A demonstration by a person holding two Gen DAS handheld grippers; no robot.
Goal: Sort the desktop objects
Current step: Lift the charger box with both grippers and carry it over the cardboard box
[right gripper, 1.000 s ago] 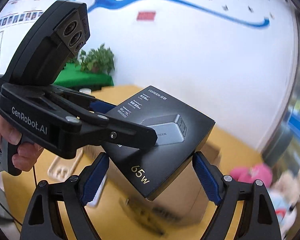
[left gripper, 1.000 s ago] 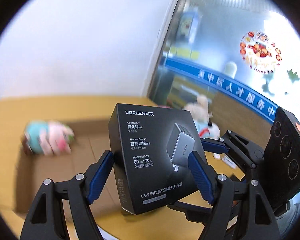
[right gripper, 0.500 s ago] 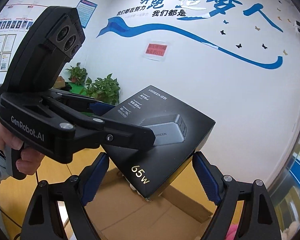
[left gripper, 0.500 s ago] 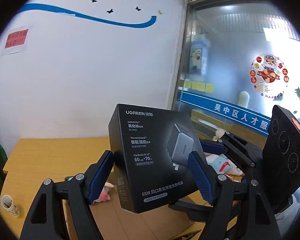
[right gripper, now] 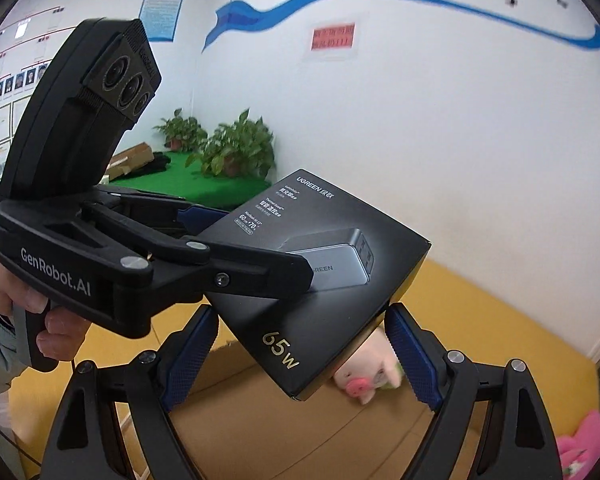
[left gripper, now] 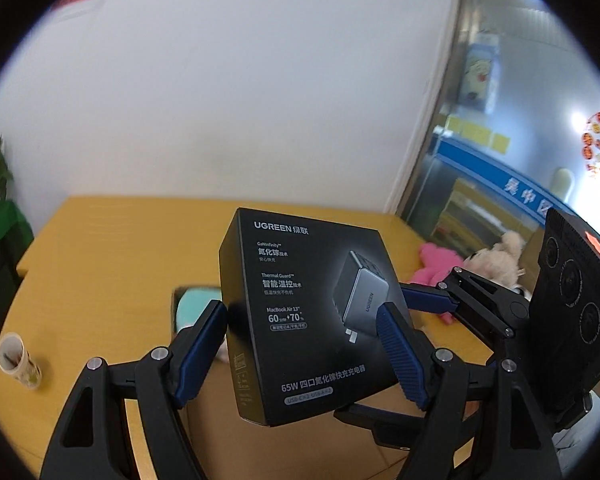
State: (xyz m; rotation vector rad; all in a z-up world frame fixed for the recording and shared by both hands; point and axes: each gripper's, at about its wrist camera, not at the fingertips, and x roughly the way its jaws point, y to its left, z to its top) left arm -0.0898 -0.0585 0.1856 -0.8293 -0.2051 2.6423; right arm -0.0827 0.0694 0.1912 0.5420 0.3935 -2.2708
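We find both tools clamped on one black charger box, held in the air over the desk. In the left wrist view the left gripper pinches the box across its width, one blue pad on the narrow left side and one at the right edge of the printed face. In the right wrist view the right gripper grips the lower corner marked 65w, its pads on the two adjoining sides. The left tool reaches in from the left of that view, one finger lying over the printed top, with a hand on its handle.

Below the box lies an open cardboard carton. A pink-and-white plush lies in it, just under the box. Farther right on the desk we note a bright pink plush and a cream one. A paper cup stands at the near left edge.

Risks, in our judgement: the right grip sits on a corner, so uneven pull between the two tools could twist the box loose. Releasing one tool first would let the box swing. A drop would land on the plush or the carton rim.
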